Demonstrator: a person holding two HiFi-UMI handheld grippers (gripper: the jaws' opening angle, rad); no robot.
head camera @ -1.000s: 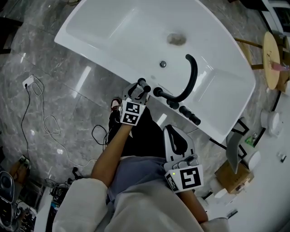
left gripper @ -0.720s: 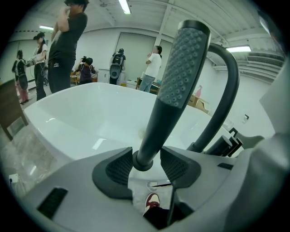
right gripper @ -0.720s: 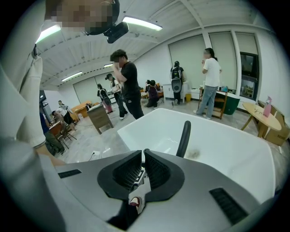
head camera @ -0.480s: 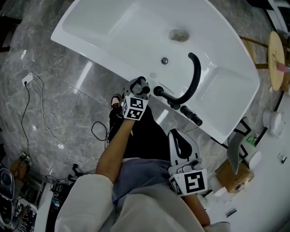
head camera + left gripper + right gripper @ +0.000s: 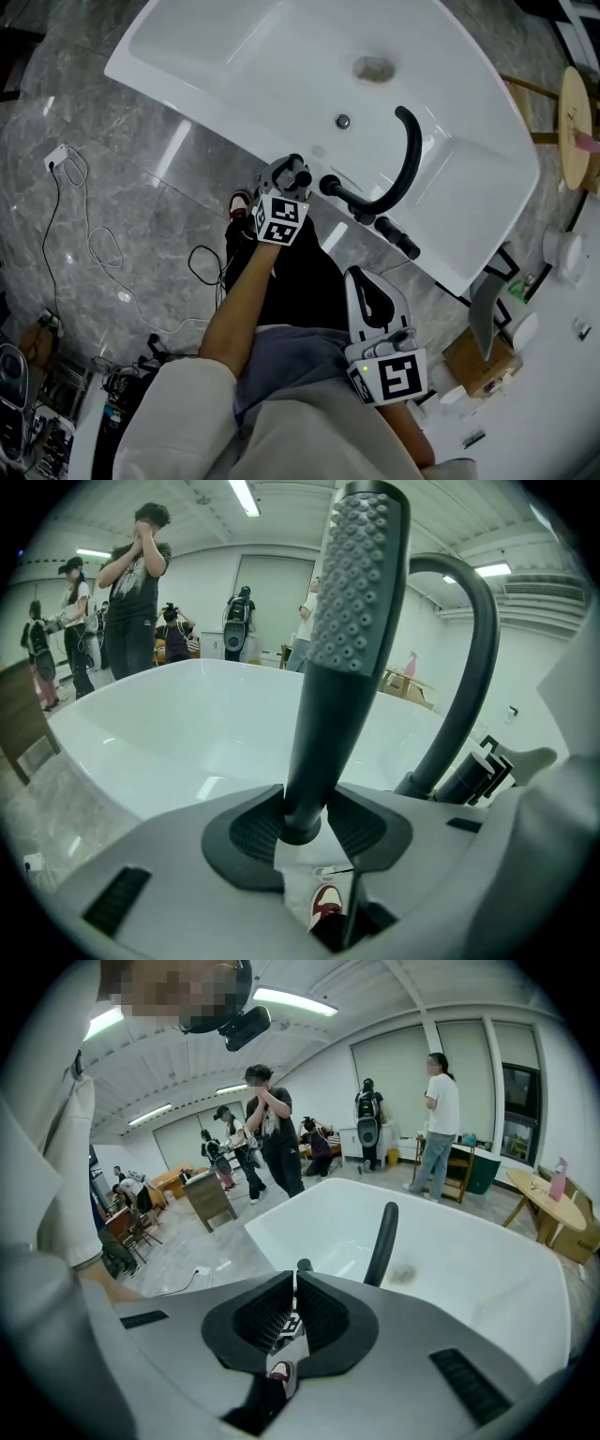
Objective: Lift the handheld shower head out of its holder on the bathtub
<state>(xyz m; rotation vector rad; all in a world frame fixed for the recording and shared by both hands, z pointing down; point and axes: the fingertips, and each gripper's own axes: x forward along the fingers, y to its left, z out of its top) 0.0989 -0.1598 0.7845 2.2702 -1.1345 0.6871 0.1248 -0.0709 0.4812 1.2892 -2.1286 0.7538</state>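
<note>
The dark grey handheld shower head point(image 5: 356, 621) stands upright in its holder on the near rim of the white bathtub point(image 5: 187, 103). In the head view the shower head point(image 5: 301, 172) is a small dark knob at that rim. My left gripper point(image 5: 286, 184) reaches it from below. In the left gripper view my left gripper point(image 5: 305, 822) has the handle between its pads; the jaws have just been closing and both pads touch it. My right gripper point(image 5: 367, 281) hangs back over my lap. In its own view my right gripper point(image 5: 295, 1312) is shut with nothing in it.
A black curved spout point(image 5: 405, 155) rises to the right of the holder, with black knobs point(image 5: 394, 236) further right on the rim. Cables point(image 5: 94, 244) trail over the marble floor at the left. A round wooden table point(image 5: 574, 122) is at the right; people point(image 5: 136, 592) stand beyond the tub.
My left gripper has edged closer to the tub rim and now sits around the shower head's handle. My right gripper has stayed where it was.
</note>
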